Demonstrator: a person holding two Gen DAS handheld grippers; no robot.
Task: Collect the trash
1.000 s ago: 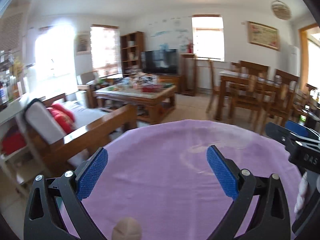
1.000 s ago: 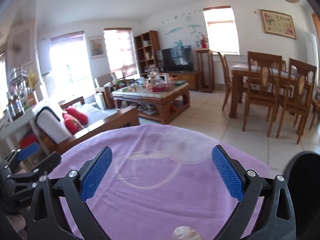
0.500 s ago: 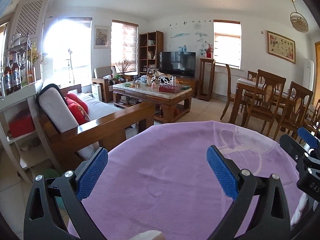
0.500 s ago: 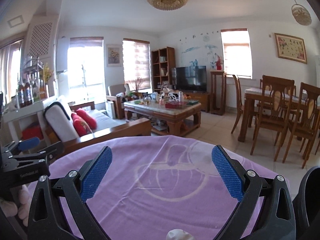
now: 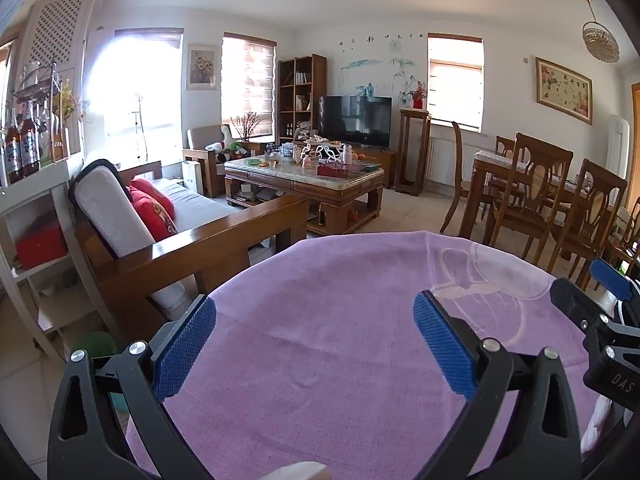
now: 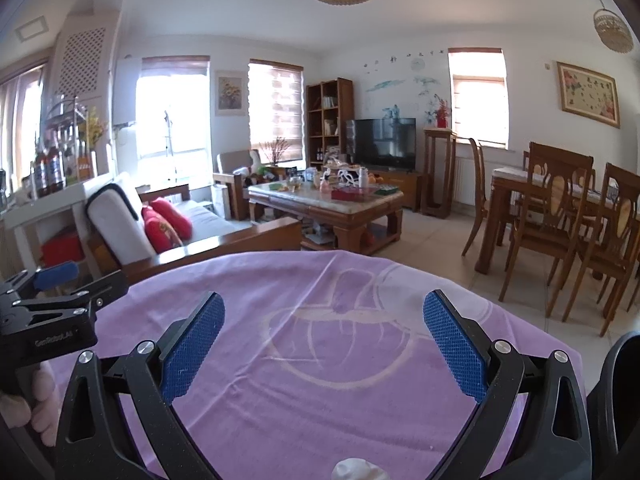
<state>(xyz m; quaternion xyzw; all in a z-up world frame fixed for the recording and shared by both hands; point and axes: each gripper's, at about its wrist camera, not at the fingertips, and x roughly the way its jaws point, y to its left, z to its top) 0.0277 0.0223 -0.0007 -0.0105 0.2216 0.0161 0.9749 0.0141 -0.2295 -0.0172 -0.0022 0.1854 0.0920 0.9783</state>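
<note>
1. Sunlit living room ahead of you: a wooden sofa (image 5: 168, 236) with red cushions (image 5: 154, 208) at the left, a cluttered coffee table (image 5: 304, 180) and a television (image 5: 355, 120) farther back, and a dining table with chairs (image 5: 540, 200) at the right.
2. Directly in front of you a purple cloth (image 5: 340, 320) with a faint pale drawing covers the near surface.
3. Your left gripper (image 5: 314, 340) hovers over the cloth with its blue pads (image 5: 184, 346) spread wide and nothing between them.
4. Your right gripper (image 6: 324, 340) is spread just as wide, also with nothing in it, beside the left one.
5. The trash is a white crumpled wad (image 6: 356, 470) lying on the cloth at the near edge of the right wrist view, close below that gripper; a pale scrap (image 5: 300, 470) sits likewise at the bottom edge of the left wrist view.
</note>
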